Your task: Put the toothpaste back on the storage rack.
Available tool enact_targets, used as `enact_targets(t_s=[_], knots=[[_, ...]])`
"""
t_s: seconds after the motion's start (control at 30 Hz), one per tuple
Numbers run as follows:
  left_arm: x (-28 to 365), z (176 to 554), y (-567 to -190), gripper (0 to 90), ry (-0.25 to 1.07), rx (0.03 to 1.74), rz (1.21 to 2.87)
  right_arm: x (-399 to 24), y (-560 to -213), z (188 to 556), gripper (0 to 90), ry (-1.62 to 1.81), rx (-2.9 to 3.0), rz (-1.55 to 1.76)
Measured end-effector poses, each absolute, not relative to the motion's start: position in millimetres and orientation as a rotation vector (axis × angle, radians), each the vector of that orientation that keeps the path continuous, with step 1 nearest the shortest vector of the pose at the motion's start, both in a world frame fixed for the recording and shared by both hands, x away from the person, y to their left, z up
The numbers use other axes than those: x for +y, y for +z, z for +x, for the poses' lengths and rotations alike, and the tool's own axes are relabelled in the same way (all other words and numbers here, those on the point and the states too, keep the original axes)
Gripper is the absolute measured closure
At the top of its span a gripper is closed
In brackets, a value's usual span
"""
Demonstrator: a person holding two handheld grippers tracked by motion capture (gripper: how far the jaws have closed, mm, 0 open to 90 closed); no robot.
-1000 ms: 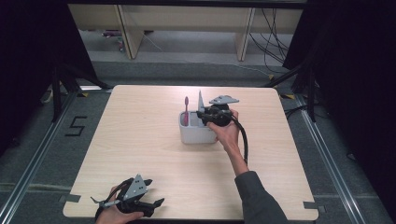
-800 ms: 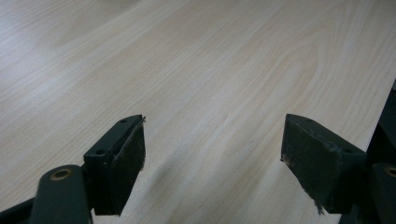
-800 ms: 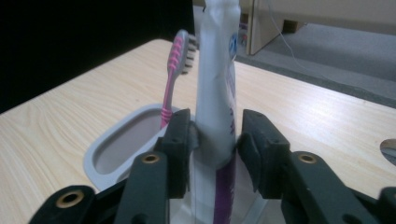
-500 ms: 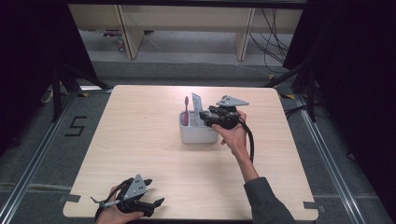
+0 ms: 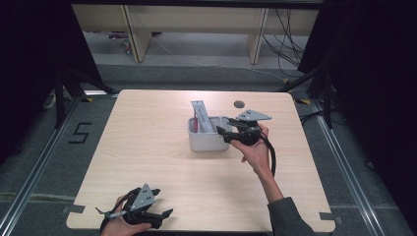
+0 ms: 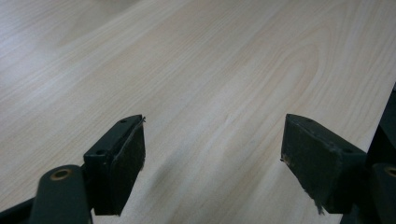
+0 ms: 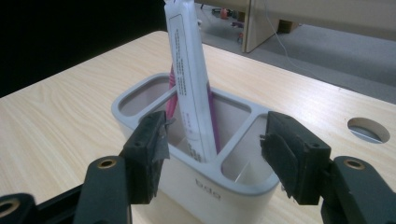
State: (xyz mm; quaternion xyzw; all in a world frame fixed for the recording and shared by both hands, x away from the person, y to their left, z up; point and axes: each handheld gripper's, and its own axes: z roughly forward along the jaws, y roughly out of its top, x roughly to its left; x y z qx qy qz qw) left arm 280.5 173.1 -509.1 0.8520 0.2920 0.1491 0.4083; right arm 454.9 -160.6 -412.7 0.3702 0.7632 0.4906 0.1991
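Note:
A grey holder with several compartments stands near the middle of the wooden table. A white tube leans upright in its middle compartment, with a pink toothbrush beside it. My right gripper hovers just right of the holder, level and pointing at it. Its jaws have just been opening and stand open. They sit a little short of the holder's near wall and touch nothing. My left gripper rests at the table's front left, open over bare wood.
A round cable hole lies in the table behind the holder. The table's front edge runs right by the left hand. Shelving legs and cables stand on the floor beyond the far edge.
The right gripper's jaws have opened and the hand has drawn back to the right, away from the holder. The white tube stays standing in the holder. The left hand has kept still.

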Motion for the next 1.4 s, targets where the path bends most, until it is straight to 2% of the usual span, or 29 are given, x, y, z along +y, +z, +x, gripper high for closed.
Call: enact_targets(t_s=[1.4], knots=[[175, 283, -508, 21.4, 0.393, 0.744, 2.157, -184, -432, 401, 36.1, 1.362, 2.257, 1.031]])
